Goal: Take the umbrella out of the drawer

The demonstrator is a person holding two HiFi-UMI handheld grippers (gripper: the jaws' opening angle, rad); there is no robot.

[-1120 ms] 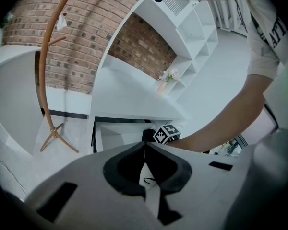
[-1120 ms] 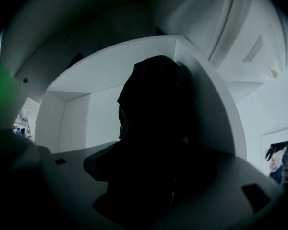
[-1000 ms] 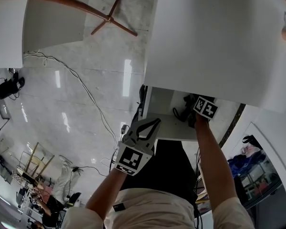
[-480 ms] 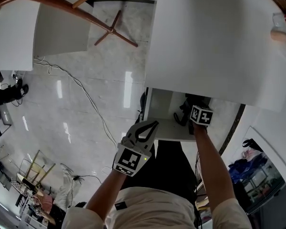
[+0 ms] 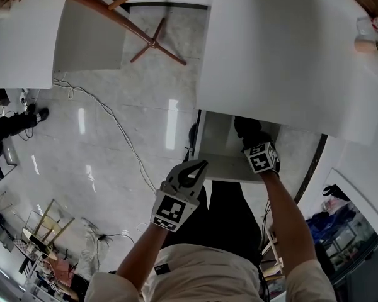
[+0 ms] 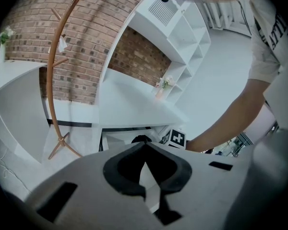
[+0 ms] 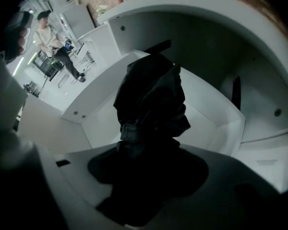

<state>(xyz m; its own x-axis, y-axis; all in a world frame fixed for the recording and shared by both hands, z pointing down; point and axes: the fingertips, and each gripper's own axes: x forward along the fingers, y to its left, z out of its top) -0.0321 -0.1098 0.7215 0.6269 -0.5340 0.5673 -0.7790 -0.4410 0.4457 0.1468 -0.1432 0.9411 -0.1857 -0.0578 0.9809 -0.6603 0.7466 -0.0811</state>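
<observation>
- Right gripper view: right gripper (image 7: 151, 150) jaws have just closed, now clamped on the folded black fabric umbrella (image 7: 151, 99), frame centre, inside the open white drawer (image 7: 209, 116).
- Umbrella has turned since a second ago; extraction looks under way.
- Left gripper (image 6: 145, 147): jaws together, empty.

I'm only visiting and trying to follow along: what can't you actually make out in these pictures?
Right gripper view: the right gripper has just been closing with the umbrella between its jaws, but both are black, so the grip itself is lost in shadow.
Head view: its jaws hide beneath its marker cube.
Head view: the white tabletop covers the back of the drawer.
Left gripper view: the left gripper blocks most of the drawer.
</observation>
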